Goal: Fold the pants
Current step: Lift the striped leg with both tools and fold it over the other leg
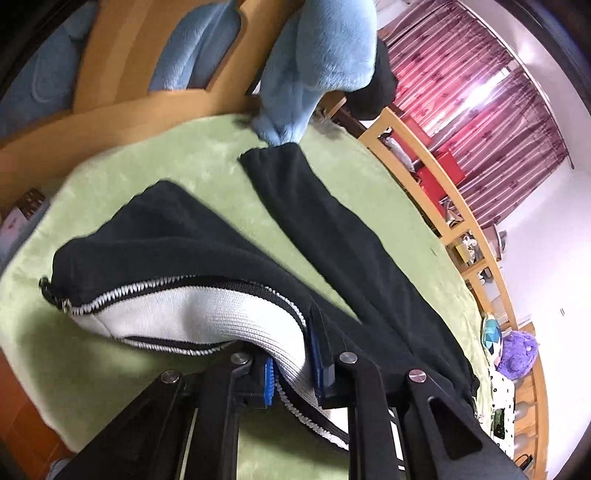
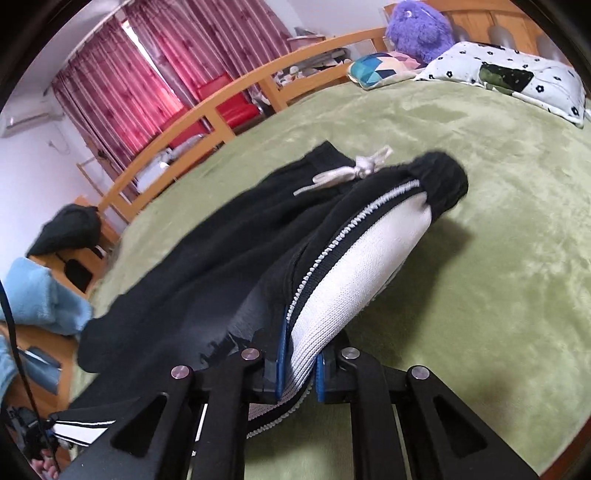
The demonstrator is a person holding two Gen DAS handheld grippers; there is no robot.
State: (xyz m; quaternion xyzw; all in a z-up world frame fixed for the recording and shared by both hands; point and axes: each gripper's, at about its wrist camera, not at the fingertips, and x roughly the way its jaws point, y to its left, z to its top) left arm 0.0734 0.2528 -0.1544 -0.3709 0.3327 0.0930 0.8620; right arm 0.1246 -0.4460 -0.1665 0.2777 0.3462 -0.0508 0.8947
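Note:
Black pants [image 1: 325,229] with a white side stripe [image 1: 192,314] lie spread on a green bed cover [image 1: 155,162]. My left gripper [image 1: 291,365] is shut on the white striped edge, and the cloth rises off the cover in a raised fold. One black leg stretches away toward the far bed edge. In the right wrist view the same pants [image 2: 207,258] show their waistband and white drawstring [image 2: 351,170]. My right gripper [image 2: 299,362] is shut on the white stripe [image 2: 362,266] closer to the waist, lifting it.
A blue plush blanket [image 1: 321,62] hangs at the far edge of the bed. A wooden bed rail [image 2: 207,114] runs along one side, with red curtains [image 2: 147,70] behind. A floral pillow [image 2: 517,77], a patterned cushion [image 2: 376,68] and a purple plush toy [image 2: 417,29] sit at the head.

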